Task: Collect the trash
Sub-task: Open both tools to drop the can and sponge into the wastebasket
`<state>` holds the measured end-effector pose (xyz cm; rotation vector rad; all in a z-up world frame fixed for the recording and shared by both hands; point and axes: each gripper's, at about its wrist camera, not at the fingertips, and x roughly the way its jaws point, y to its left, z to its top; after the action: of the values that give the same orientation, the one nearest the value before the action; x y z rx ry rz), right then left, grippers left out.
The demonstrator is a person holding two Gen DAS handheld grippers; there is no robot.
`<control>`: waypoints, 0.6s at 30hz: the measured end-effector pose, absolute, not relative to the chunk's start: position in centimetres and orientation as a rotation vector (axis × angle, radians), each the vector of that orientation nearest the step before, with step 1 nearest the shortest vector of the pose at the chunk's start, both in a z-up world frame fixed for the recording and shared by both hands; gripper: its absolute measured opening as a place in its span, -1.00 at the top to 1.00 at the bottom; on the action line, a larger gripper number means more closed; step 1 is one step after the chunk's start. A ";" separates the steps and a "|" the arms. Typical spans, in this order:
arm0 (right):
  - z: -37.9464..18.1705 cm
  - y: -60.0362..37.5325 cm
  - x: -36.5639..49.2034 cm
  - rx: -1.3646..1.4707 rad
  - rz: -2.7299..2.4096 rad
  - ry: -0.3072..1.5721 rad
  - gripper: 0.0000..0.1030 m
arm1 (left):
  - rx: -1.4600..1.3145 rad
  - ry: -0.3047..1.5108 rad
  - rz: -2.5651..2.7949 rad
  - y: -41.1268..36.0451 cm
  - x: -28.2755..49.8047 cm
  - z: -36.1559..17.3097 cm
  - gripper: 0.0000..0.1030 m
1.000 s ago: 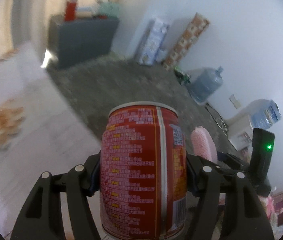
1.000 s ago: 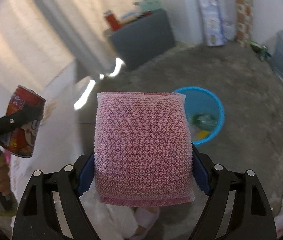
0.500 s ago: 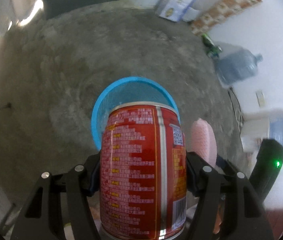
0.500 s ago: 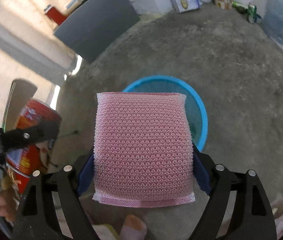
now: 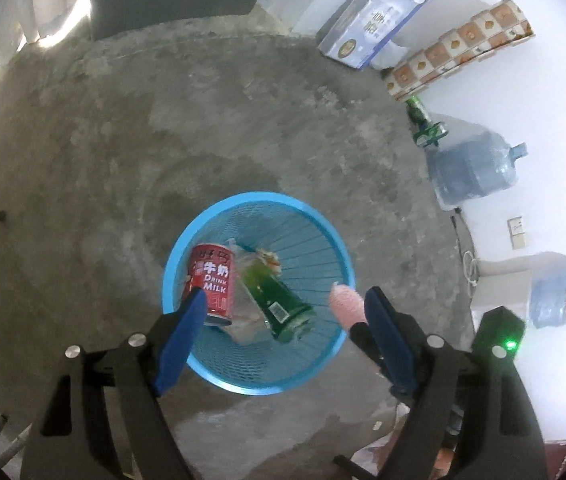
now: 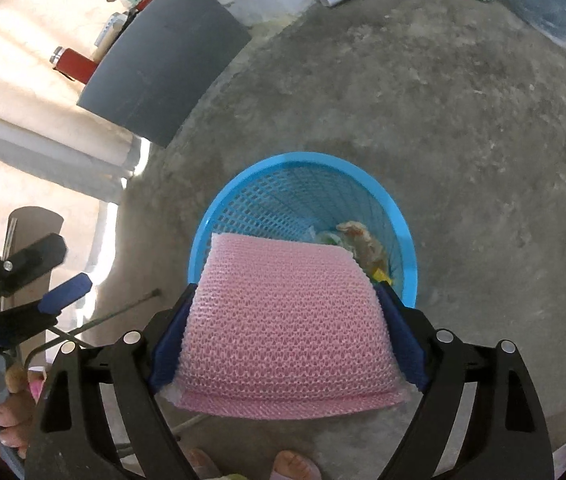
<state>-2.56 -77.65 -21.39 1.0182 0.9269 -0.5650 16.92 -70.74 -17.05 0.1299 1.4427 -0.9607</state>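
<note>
My left gripper (image 5: 285, 300) hangs over the blue mesh basket (image 5: 259, 200), its jaws opening with nothing between them. The red milk-drink can (image 5: 211, 284) lies inside the basket beside a green bottle (image 5: 279, 304) and wrappers. In the right wrist view my right gripper (image 6: 287, 292) is above the same basket (image 6: 303, 160), and its jaws are opening. The pink mesh sponge (image 6: 287, 328) still touches both blue pads and leans forward toward the basket. Its edge (image 5: 347, 304) shows in the left wrist view, and the left gripper (image 6: 57, 270) shows at the left of the right wrist view.
Bare concrete floor surrounds the basket. Water jugs (image 5: 475, 172), cartons (image 5: 375, 12) and green cans (image 5: 423, 120) line the white wall. A grey cabinet (image 6: 155, 64) stands further back. A person's toes (image 6: 295, 464) and hand (image 6: 7, 420) are close below.
Both grippers swung down over the basket. The left jaws let go of the red can, which now lies in the basket. The sponge has tipped forward in the right jaws.
</note>
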 end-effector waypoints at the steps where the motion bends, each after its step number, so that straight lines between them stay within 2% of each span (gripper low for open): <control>1: -21.2 -77.6 -2.6 1.018 -0.566 0.924 -0.60 | 0.125 1.439 -0.966 -70.4 16.8 -16.7 -0.52; 8: -20.5 -79.0 -2.6 1.042 -0.574 0.847 -0.77 | 0.101 1.392 -1.061 -67.6 15.8 -11.5 -0.53; 18: -17.0 -77.3 -5.0 1.103 -0.562 0.735 -0.77 | 0.036 1.282 -1.168 -57.9 15.1 -3.0 -0.54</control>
<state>-5.00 -77.32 -17.03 1.1027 0.7349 -0.5623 15.13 -57.92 -2.98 0.0358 1.2820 -1.1680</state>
